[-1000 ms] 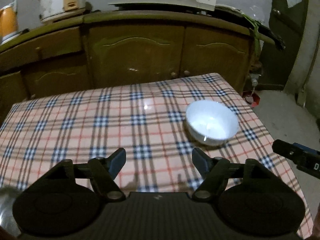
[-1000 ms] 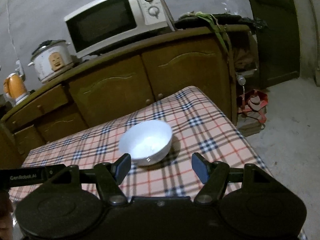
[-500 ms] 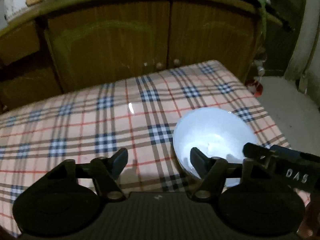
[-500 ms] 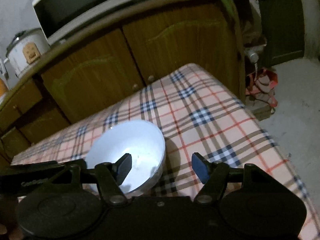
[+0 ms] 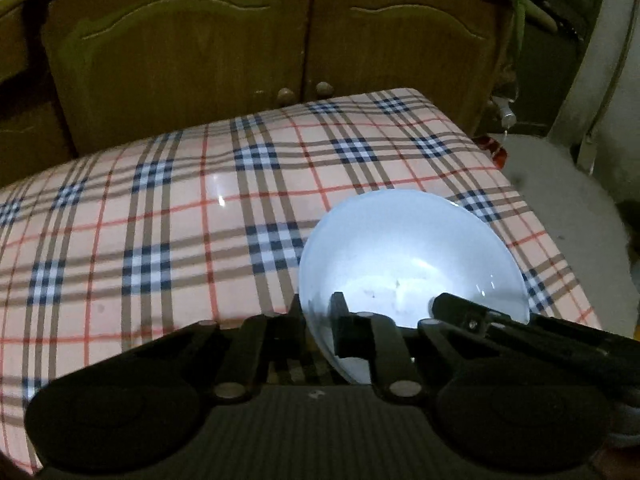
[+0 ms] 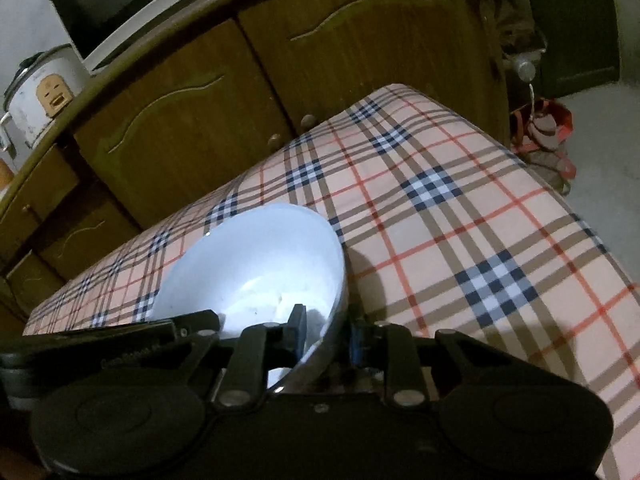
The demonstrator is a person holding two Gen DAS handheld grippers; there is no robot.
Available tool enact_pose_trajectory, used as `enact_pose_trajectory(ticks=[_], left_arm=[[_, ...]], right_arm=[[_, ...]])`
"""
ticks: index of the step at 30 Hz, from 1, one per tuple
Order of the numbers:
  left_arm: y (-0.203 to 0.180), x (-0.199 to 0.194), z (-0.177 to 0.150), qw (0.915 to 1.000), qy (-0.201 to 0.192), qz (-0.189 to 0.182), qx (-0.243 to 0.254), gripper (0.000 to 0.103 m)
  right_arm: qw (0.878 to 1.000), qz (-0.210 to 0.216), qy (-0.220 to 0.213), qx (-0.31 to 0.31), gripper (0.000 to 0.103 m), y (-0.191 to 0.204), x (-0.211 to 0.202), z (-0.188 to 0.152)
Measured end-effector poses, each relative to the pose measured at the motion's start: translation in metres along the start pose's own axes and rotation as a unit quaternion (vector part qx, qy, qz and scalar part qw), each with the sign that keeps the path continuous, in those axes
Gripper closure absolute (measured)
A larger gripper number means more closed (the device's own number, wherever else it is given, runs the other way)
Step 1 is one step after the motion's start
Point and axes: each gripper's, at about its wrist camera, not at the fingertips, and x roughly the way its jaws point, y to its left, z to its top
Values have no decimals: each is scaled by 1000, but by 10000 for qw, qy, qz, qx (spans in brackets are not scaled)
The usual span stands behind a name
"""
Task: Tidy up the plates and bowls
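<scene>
A white bowl (image 5: 408,248) sits on the plaid tablecloth near the table's right edge; it also shows in the right wrist view (image 6: 256,264). My left gripper (image 5: 320,320) is shut on the bowl's near left rim, one finger inside and one outside. My right gripper (image 6: 326,334) is shut on the bowl's near right rim the same way. The right gripper's finger (image 5: 472,312) shows in the left wrist view, and the left gripper's finger (image 6: 168,324) shows in the right wrist view.
The plaid-covered table (image 5: 160,216) stands against a wooden cabinet (image 5: 240,48). A microwave (image 6: 132,4) and a rice cooker (image 6: 40,92) stand on the cabinet top. The table's right edge drops to the floor, where red items (image 6: 548,128) lie.
Both grippers moved in on the bowl from either side and closed on its near rim; before, both were open and short of it.
</scene>
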Motion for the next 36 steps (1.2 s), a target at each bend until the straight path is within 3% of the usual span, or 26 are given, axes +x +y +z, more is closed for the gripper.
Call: enact_pose_trajectory(ticks=[6,24,36], left_arm=[[-4,-34,-6,9998,-174,103,-17,89],[-26,-187,-39,9945,-1000,302,118,88],[-25,-244,-72,9906,-1320,347,-22,87]], right_arm=[[9999,54,-120,-30,75,13,-30,-5],[9946,270,-914,-402,75,69,-184,-19],[9901,410,-1199,-596,75,96,-251,-48]])
